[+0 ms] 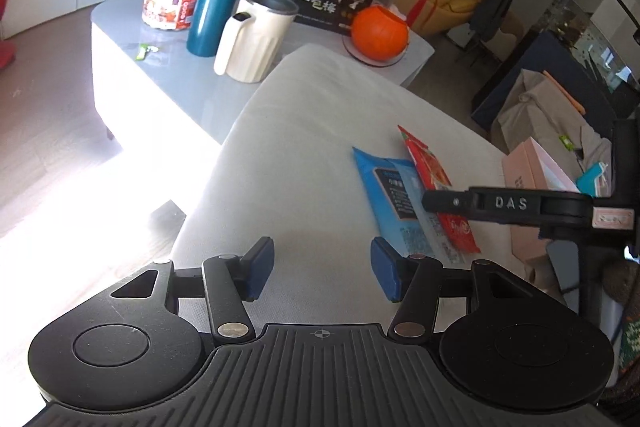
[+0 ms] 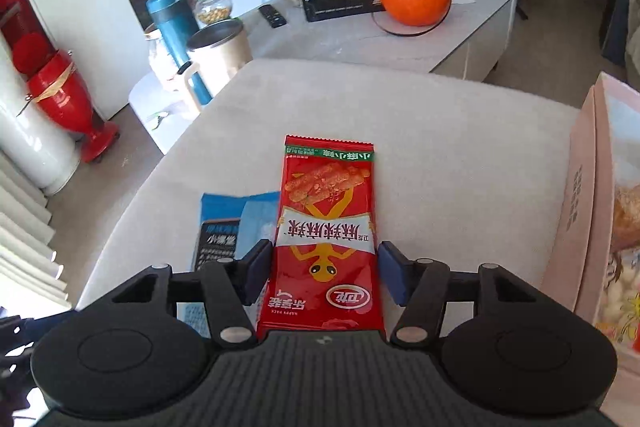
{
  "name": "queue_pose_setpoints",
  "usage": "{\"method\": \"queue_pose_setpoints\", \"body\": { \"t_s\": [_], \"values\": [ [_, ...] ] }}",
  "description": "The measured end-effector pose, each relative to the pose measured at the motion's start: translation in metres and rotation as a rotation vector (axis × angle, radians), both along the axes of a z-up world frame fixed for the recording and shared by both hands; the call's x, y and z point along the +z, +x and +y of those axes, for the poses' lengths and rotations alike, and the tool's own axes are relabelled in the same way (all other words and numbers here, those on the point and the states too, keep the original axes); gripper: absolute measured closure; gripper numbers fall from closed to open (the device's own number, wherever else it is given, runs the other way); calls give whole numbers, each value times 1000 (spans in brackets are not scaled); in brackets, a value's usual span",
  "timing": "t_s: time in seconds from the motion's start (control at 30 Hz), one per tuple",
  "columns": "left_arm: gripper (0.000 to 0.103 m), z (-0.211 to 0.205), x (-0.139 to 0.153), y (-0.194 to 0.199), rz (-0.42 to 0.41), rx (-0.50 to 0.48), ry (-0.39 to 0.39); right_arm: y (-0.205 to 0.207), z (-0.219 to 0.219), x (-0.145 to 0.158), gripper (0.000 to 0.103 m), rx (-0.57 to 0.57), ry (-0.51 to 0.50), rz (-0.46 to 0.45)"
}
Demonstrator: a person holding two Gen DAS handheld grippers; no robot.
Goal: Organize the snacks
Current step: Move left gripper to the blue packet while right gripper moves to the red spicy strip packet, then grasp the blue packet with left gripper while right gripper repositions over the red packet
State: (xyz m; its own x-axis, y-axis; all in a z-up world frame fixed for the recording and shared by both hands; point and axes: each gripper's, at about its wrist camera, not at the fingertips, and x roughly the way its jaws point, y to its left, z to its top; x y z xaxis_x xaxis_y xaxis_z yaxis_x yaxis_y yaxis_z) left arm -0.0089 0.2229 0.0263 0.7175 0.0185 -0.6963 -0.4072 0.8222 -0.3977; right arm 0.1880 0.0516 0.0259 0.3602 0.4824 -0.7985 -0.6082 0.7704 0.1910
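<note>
Right hand-held gripper (image 2: 324, 273) is down over the red snack packet (image 2: 326, 227), and I've got the blue pads (image 2: 258, 271) bracketing its two long edges. The left pad looks right at the wrapper, the right one has a sliver of daylight, so I can't call it a firm grip yet. That packet lies flat on the pale cushion (image 2: 440, 147), overlapping the blue packet (image 2: 224, 223) just beside it. So I read this as the pick-up step, barely started. Next I need a clean pinch on the red one alone, then a lift toward the pink box (image 2: 580, 195) at the right, if that's the home for it. Left hand-held gripper (image 1: 322, 267) hangs half-open, nothing between its pads, tilted down at bare cushion. Both tools pitch steeply downward, side by side.
</note>
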Motion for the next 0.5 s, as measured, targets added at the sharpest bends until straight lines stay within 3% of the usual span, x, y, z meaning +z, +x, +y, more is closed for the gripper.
{"method": "queue_pose_setpoints", "body": {
  "t_s": [0.2,0.33,0.5],
  "values": [
    [45,-24,6,23,7,-99,34,-36,-26,0,45,27,8,-22],
    [45,-56,8,51,50,-197,159,-64,-67,3,49,-13,14,-43],
    [44,-88,5,85,94,-260,275,-100,-120,1,50,-67,-81,-138]
  ]
}}
